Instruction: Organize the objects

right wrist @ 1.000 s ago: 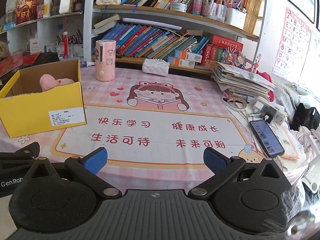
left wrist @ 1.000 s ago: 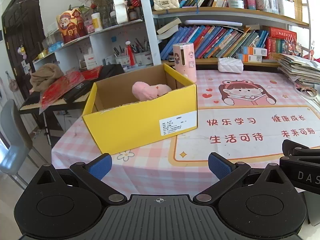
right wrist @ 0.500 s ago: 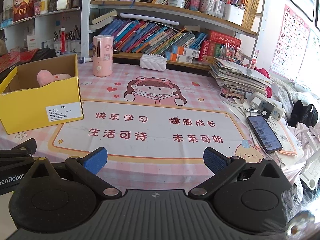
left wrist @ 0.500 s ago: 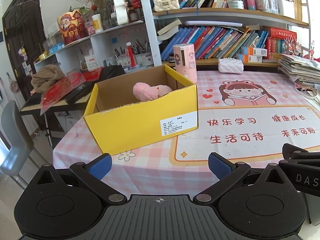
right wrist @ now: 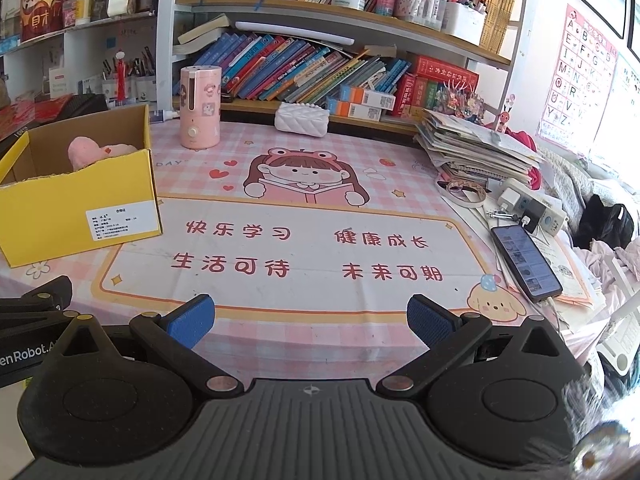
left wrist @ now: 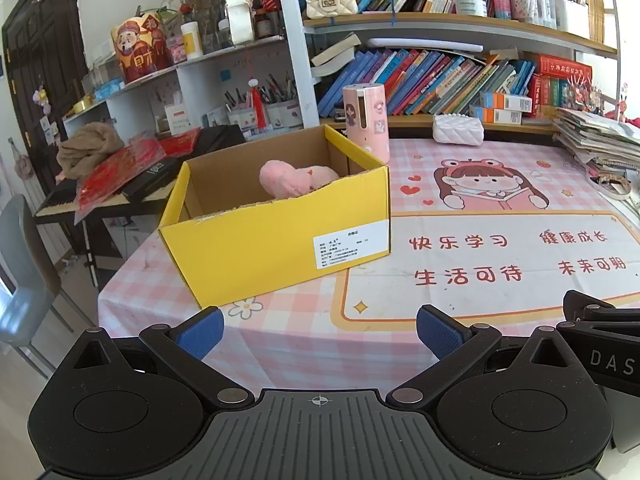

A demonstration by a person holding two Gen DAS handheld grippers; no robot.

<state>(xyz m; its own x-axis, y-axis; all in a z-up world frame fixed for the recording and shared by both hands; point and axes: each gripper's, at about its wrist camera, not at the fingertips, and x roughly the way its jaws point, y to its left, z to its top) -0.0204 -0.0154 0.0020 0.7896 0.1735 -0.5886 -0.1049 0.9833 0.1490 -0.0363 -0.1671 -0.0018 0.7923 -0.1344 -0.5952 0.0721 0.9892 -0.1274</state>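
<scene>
A yellow cardboard box (left wrist: 276, 248) (right wrist: 76, 208) stands open on the left part of the table, with a pink plush toy (left wrist: 296, 180) (right wrist: 94, 150) lying inside it. My left gripper (left wrist: 318, 332) hovers open near the table's front edge, just in front of the box, with nothing between its blue pads. My right gripper (right wrist: 310, 320) is open too, empty, over the front of the printed mat. A pink cylindrical device (left wrist: 366, 118) (right wrist: 199, 106) stands behind the box. A white quilted pouch (left wrist: 458, 130) (right wrist: 302, 119) lies at the back.
A pink printed mat (right wrist: 304, 248) covers the table. A phone (right wrist: 526, 262), a power strip (right wrist: 534, 204) and a stack of papers (right wrist: 476, 148) crowd the right edge. Bookshelves (right wrist: 320, 68) rise behind. A keyboard with red items (left wrist: 116, 176) and a grey chair (left wrist: 20, 264) stand to the left.
Both grippers have drifted slightly back and up from the table; the box and mat sit a little lower in view. Both stay open and empty.
</scene>
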